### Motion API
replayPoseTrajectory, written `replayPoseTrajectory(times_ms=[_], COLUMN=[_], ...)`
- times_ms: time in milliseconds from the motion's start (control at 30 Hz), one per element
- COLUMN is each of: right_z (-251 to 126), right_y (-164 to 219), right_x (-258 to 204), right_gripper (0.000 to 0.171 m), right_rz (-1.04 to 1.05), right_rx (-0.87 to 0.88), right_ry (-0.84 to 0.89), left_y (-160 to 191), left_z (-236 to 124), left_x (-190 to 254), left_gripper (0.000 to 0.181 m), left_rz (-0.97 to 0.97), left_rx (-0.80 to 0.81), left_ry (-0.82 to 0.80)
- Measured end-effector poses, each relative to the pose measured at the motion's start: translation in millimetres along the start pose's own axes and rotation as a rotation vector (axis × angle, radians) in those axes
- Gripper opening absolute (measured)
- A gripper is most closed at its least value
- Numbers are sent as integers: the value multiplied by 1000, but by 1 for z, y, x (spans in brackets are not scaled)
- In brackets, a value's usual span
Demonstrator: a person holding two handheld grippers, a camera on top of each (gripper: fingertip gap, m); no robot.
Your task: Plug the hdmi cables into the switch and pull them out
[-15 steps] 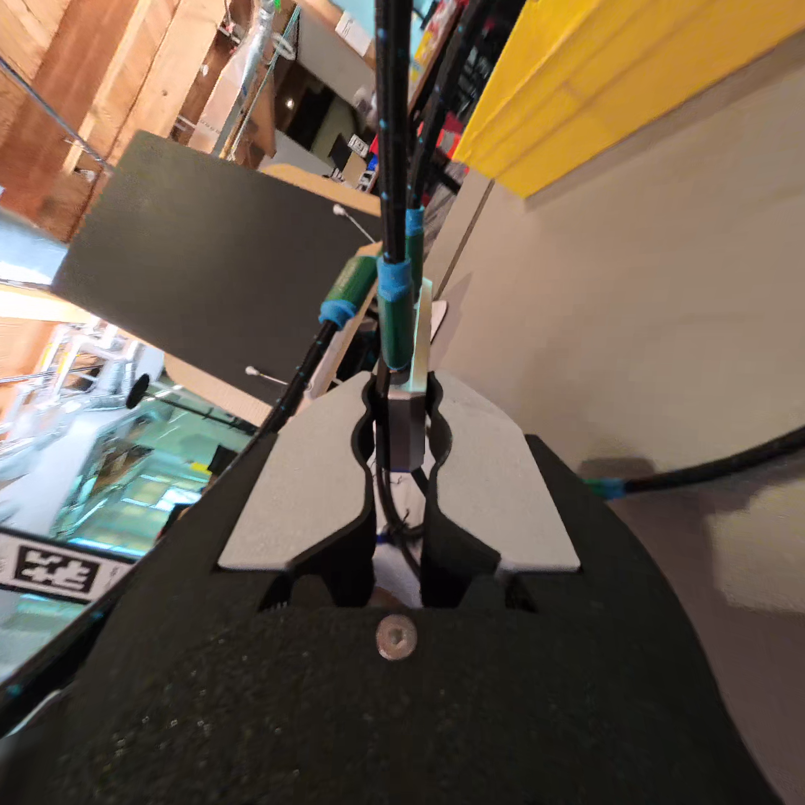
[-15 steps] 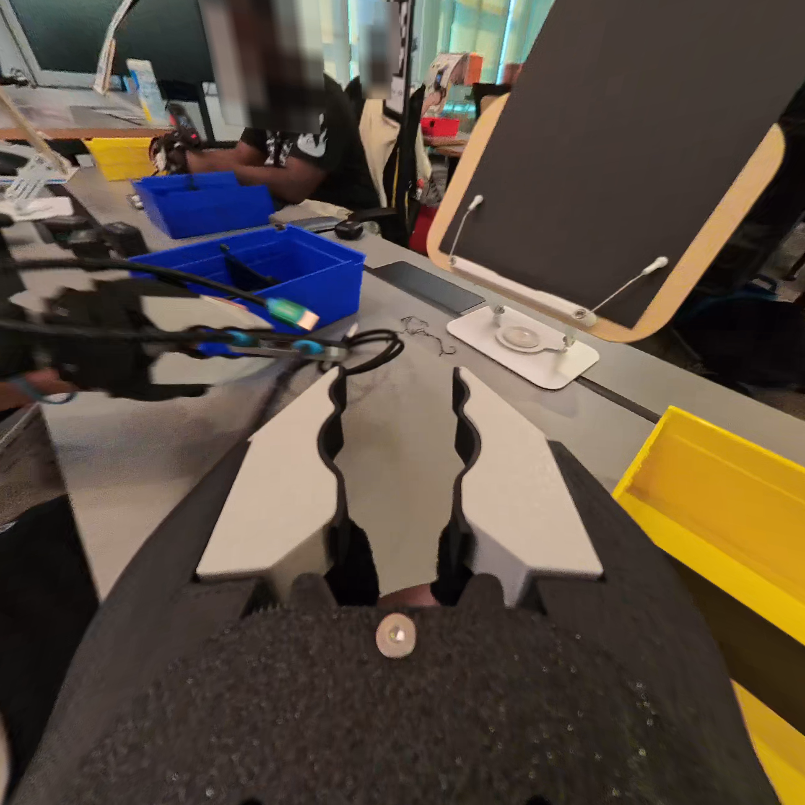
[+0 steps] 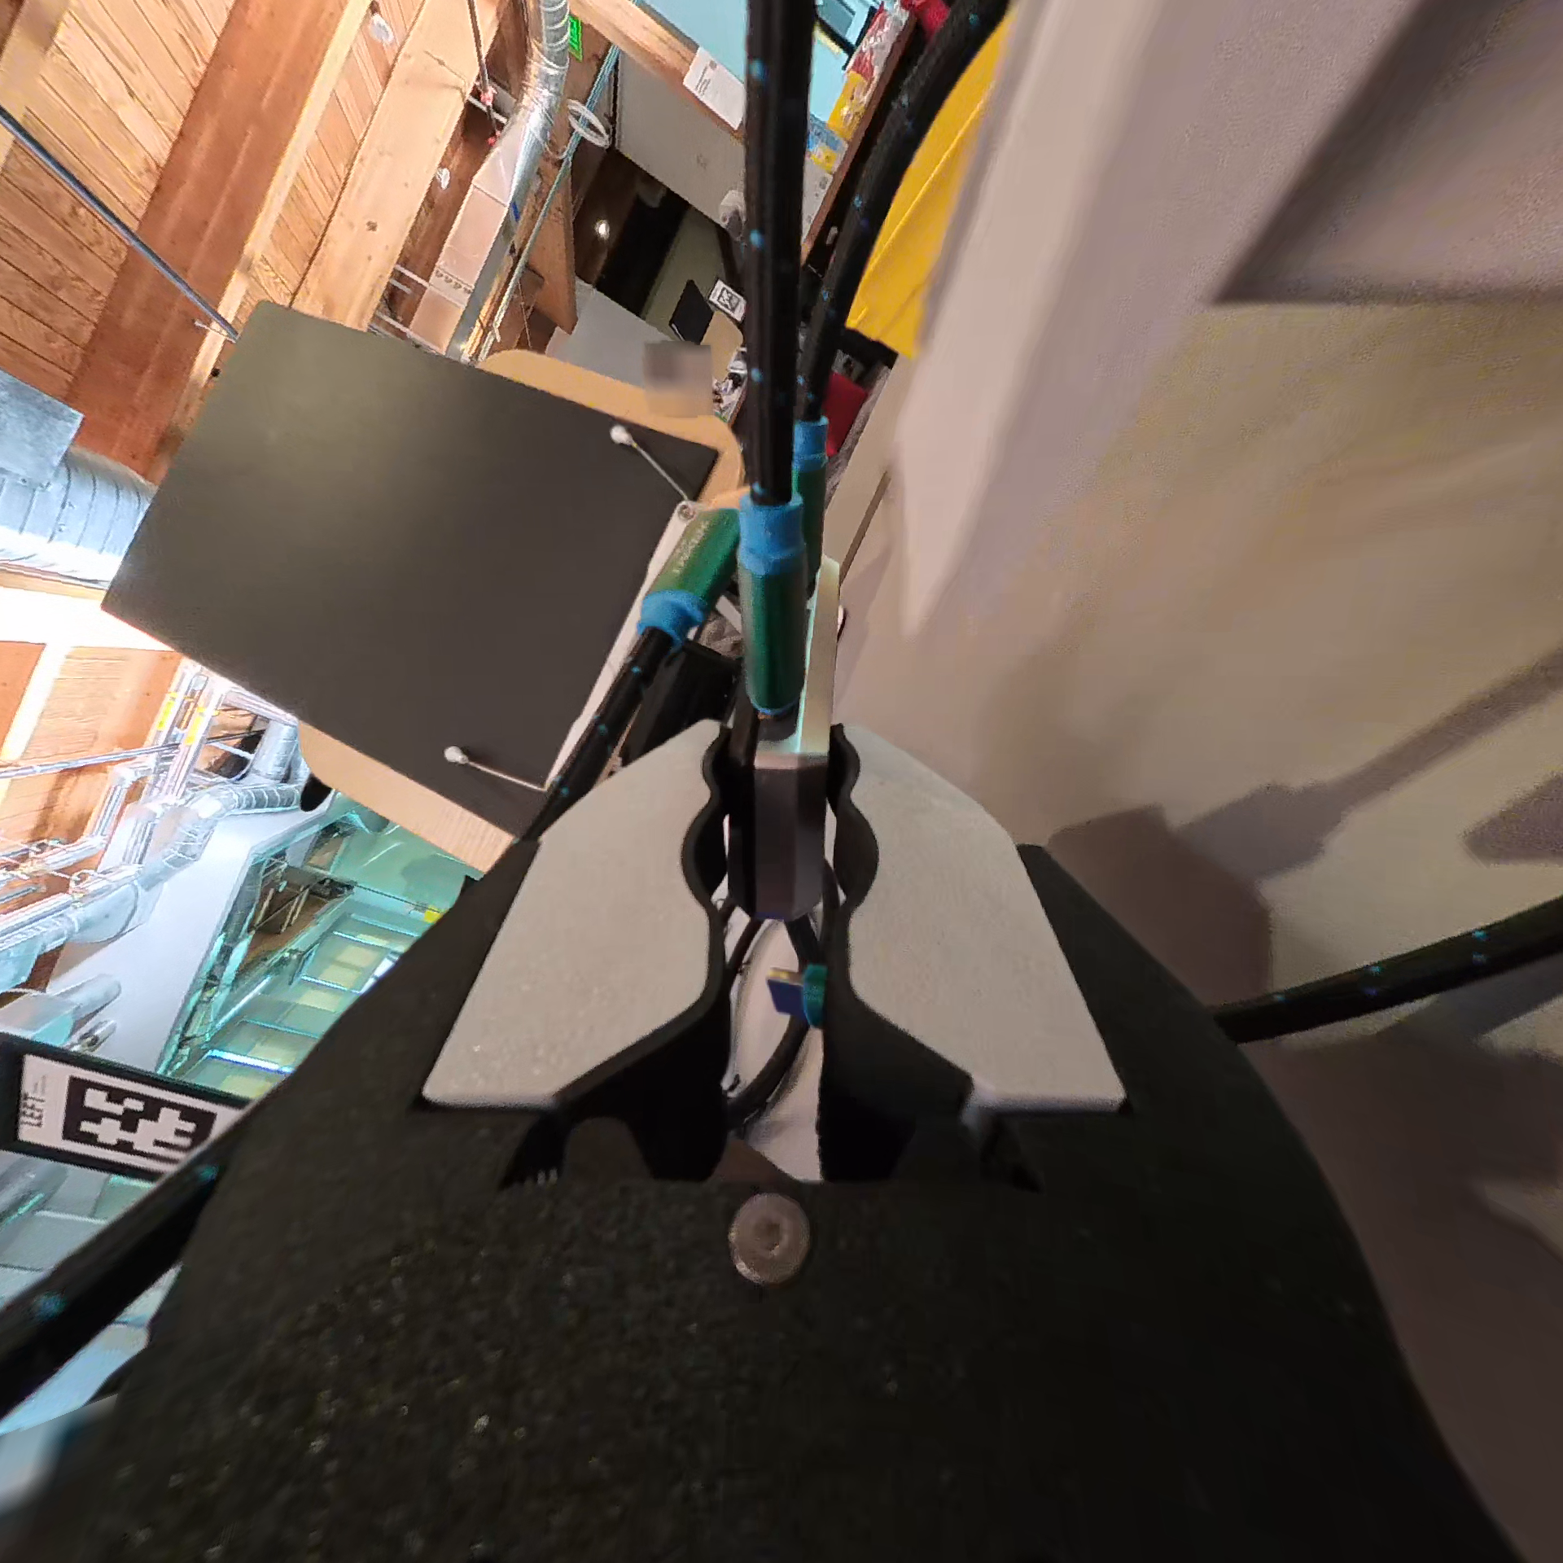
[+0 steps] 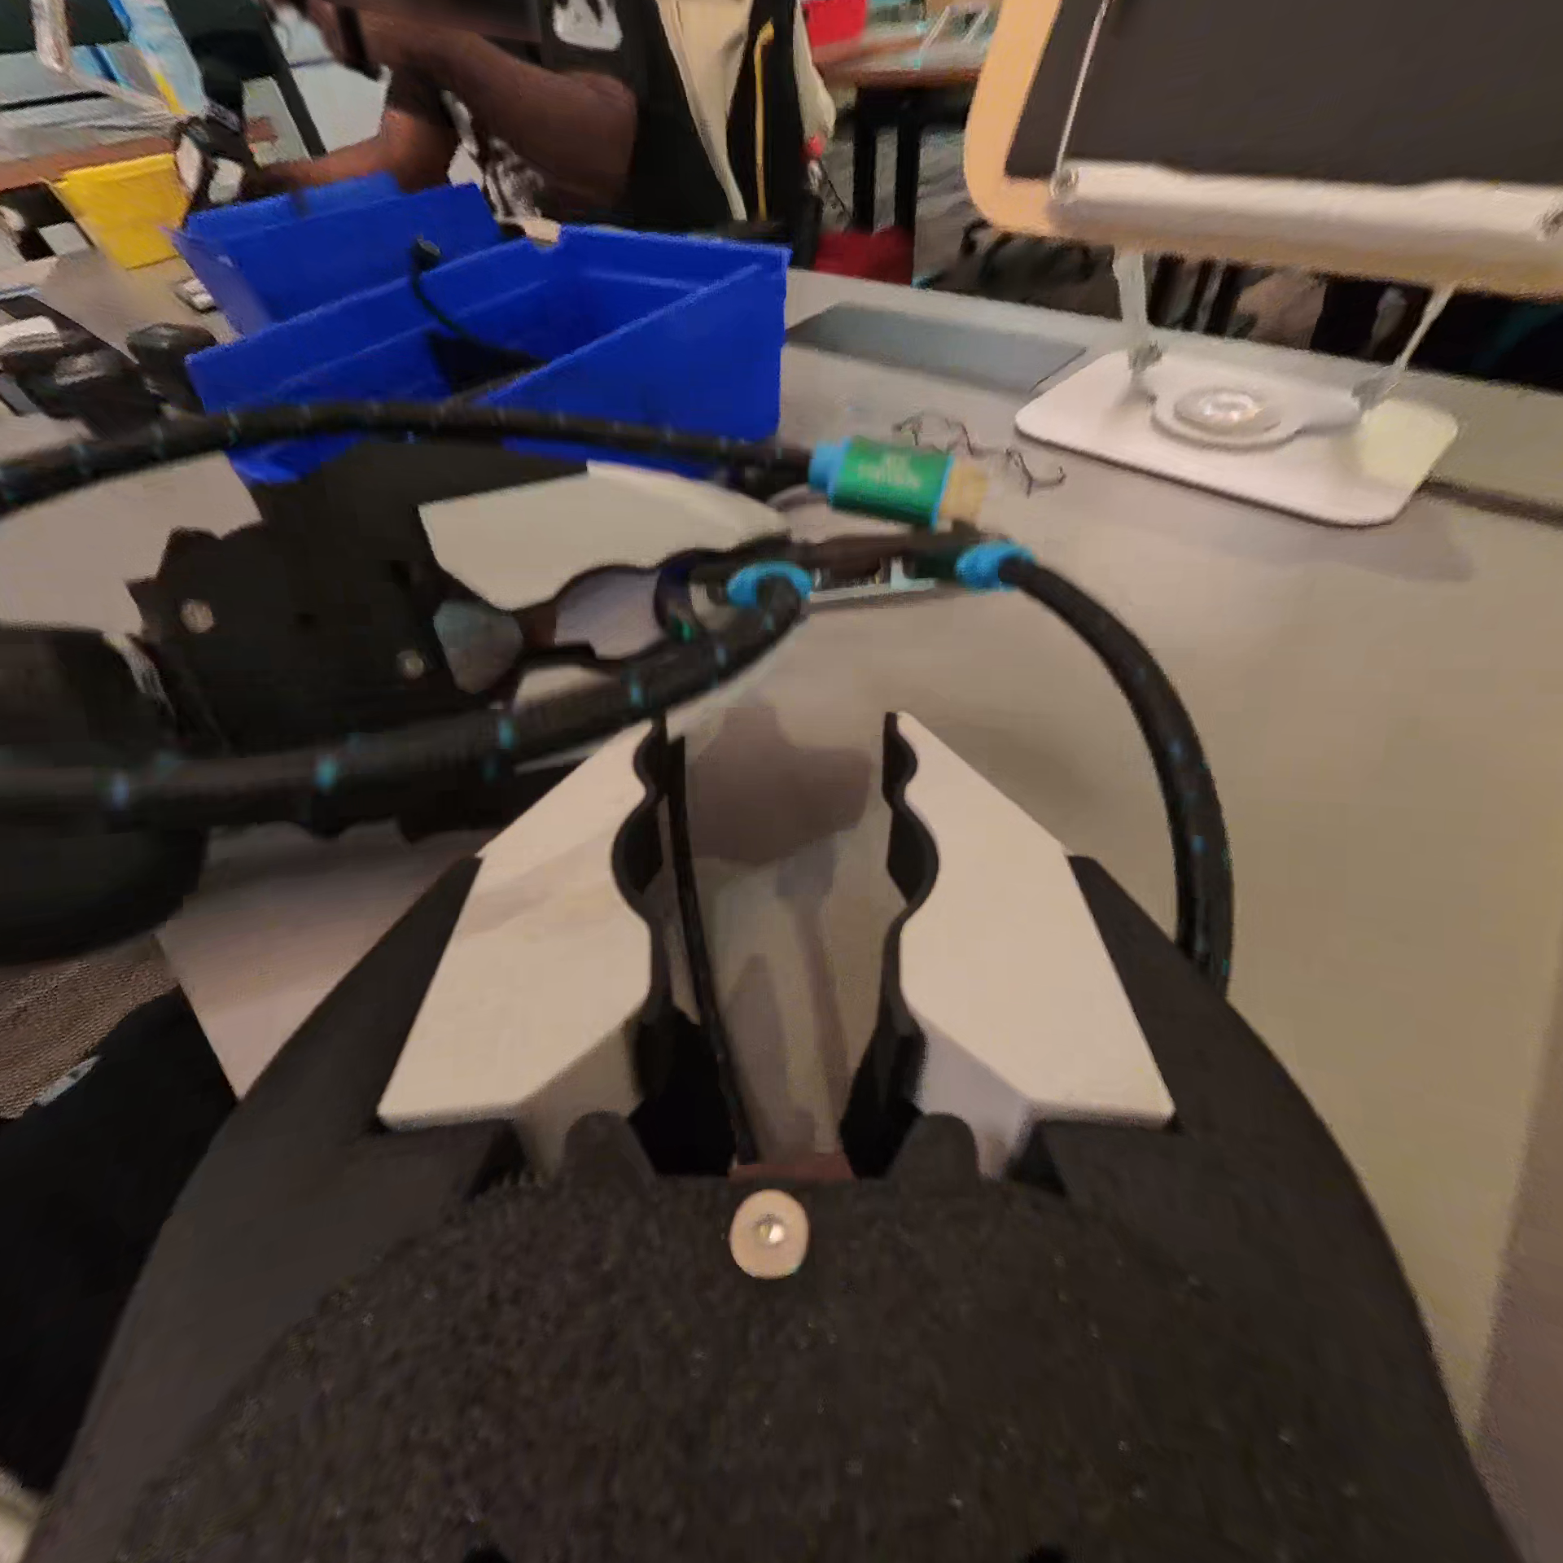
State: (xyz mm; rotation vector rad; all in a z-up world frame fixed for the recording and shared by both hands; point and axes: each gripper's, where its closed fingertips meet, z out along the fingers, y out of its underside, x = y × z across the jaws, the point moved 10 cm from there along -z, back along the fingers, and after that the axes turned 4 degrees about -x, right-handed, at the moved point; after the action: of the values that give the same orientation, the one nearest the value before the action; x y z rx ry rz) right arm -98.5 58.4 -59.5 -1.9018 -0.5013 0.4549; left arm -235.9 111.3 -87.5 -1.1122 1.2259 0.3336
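My left gripper (image 3: 782,744) is shut on the small silver HDMI switch (image 3: 782,837) and holds it above the grey table. A green HDMI plug (image 3: 768,617) with blue tape sits in the switch, and a second one (image 3: 808,474) shows behind it. A third green plug (image 3: 689,567) hangs loose beside them. In the right wrist view the left gripper (image 4: 474,592) holds the switch (image 4: 863,575) sideways, and the loose plug (image 4: 888,482) shows a gold tip. My right gripper (image 4: 774,744) is open just short of the switch. A thin black cord (image 4: 685,888) runs between its fingers, ungripped.
Blue bins (image 4: 507,338) stand behind the left gripper. A white stand base (image 4: 1226,431) carrying a black board (image 3: 397,550) is at the back right. A braided cable (image 4: 1184,803) arcs from the switch down past my right finger. A person sits at the far side. Across from one pair of fingers to the other is roughly 6 cm.
My right gripper has moved forward and lower, close to the switch, and stays open. The left gripper still holds the switch, now nearer the right gripper.
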Motion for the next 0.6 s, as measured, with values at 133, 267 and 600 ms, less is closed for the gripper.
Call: replayPoseTrajectory(times_ms=[133,267,600], right_z=[6,19,20], right_y=[-13,-13,-10], right_x=[0,-2,1], right_gripper=[49,27,21], right_rz=[-66,-83,-49], right_rx=[24,-32,-11], right_ry=[38,1,4], left_y=[-3,-2,-3], left_z=[-2,-3,1], left_x=[9,10,10], left_gripper=[20,20,21], left_rz=[21,20,-2], left_rx=[29,17,-3], left_ry=[3,6,3])
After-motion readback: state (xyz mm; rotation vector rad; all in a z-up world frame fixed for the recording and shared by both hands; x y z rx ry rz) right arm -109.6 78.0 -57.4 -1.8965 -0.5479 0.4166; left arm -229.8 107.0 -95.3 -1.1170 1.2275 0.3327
